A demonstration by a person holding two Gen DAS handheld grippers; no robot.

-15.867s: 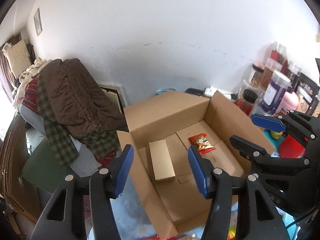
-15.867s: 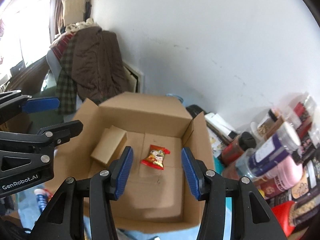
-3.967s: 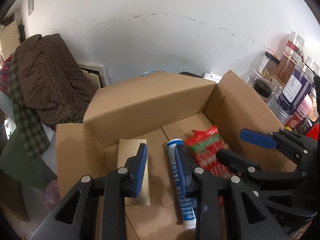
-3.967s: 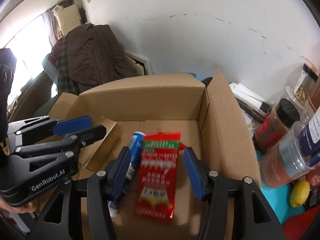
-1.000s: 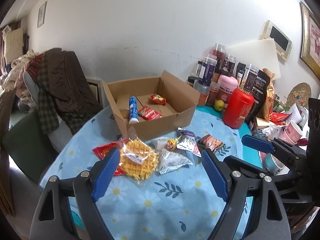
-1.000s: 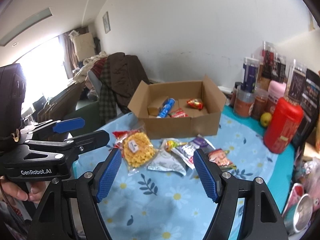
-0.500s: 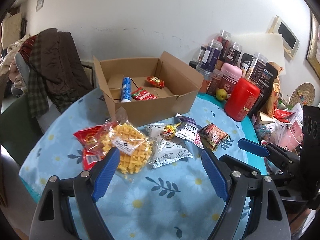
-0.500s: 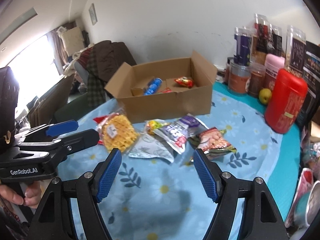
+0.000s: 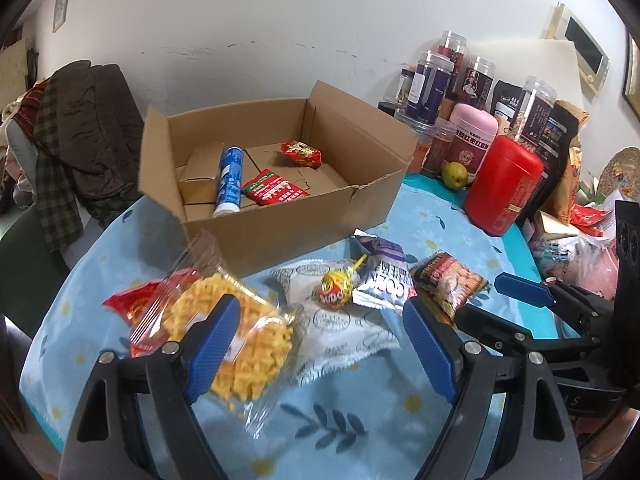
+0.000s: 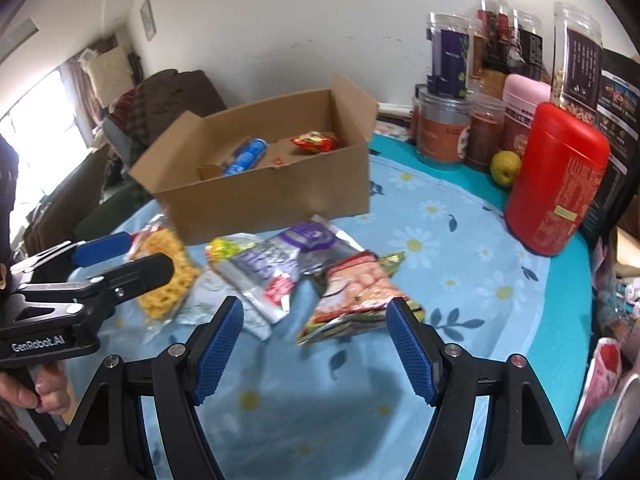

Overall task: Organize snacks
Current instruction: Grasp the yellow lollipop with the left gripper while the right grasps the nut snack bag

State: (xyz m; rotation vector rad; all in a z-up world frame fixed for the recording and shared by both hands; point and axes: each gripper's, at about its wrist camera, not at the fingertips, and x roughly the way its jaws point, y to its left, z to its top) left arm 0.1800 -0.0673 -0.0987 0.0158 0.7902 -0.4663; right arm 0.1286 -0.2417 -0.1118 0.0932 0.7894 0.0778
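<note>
Left claw (image 9: 320, 344) open and empty, hovering over waffle bag (image 9: 236, 344) and white packet (image 9: 340, 320) on the tabletop (image 9: 360, 432). Lollipop (image 9: 336, 292) on that packet, purple packet (image 9: 384, 280) just right of it. Cardboard box (image 9: 280, 224) behind, holding blue tube (image 9: 230, 180) and two red packets. Right claw (image 10: 316, 340) open and empty too, poised above biscuit pack (image 10: 356, 296). Red canister (image 10: 560, 180) and jars far right.

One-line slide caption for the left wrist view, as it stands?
Open left gripper above loose snack packets beside the waffle bag, in front of a cardboard box holding a few snacks.
</note>
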